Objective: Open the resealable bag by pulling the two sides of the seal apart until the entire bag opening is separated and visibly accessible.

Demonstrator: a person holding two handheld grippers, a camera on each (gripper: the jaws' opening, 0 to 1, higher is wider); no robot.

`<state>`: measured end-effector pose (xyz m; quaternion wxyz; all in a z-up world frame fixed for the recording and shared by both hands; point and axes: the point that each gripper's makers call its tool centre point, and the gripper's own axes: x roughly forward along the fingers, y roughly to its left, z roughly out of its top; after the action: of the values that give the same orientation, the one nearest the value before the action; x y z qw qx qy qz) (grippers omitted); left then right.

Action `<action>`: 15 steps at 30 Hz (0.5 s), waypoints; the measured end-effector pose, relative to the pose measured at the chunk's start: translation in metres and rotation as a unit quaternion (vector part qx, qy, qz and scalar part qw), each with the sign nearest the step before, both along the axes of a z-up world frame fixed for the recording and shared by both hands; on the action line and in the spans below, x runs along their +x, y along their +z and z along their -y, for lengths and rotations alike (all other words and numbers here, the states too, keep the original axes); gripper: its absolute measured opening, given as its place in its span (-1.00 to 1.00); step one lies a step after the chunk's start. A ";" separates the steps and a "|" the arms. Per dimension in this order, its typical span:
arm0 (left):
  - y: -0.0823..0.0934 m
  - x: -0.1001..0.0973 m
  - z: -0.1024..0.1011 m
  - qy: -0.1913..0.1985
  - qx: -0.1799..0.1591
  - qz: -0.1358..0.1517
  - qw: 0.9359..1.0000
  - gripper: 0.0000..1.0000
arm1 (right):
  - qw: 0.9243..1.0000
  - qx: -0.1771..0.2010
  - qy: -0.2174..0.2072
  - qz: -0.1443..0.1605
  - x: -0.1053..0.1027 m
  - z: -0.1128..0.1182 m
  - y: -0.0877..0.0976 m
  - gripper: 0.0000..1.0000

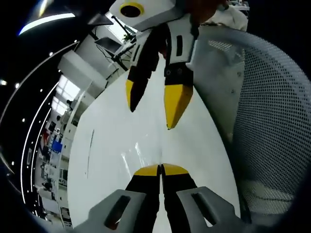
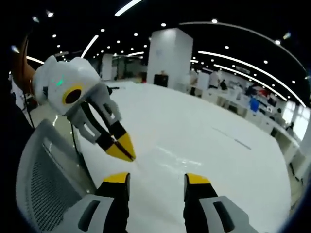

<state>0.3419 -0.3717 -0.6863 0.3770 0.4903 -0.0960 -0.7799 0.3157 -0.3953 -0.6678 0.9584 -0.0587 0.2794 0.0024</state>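
Observation:
On the white table [image 1: 109, 145], faint shiny creases [image 1: 133, 154] just ahead of my left gripper [image 1: 160, 169] look like clear bag film; its outline is too faint to trace. That left gripper is shut, its yellow tips pressed together low over the table, and I cannot tell whether any film is pinched between them. My right gripper [image 1: 151, 114] comes in from the top, open, tips pointing down at the same spot. In the right gripper view the right gripper [image 2: 156, 178] stands open and empty, the left gripper [image 2: 127, 151] is shut at the left, and faint glints [image 2: 170, 153] lie between them.
A grey mesh chair back [image 1: 272, 121] stands close beside the table's edge [image 2: 43, 184]. The white table [image 2: 209, 126] stretches far ahead. Beyond it are a white pillar [image 2: 170, 53], desks and screens of an open office.

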 end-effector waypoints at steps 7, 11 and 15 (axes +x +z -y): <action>0.002 -0.002 -0.005 0.006 0.004 -0.014 1.000 -1.00 | 0.999 0.031 0.040 -0.013 0.011 -0.020 -0.007 -0.47; 0.001 -0.003 -0.010 0.001 0.004 -0.005 1.000 -1.00 | 0.997 0.027 0.066 -0.023 0.018 -0.028 -0.010 -0.56; -0.001 -0.004 -0.013 -0.005 0.010 -0.001 1.000 -1.00 | 0.991 0.012 0.120 -0.052 0.019 -0.039 -0.018 -0.58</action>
<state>0.3381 -0.3590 -0.6873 0.3684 0.4923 -0.0906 -0.7834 0.3349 -0.3567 -0.6854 0.9361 -0.0798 0.3195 0.1235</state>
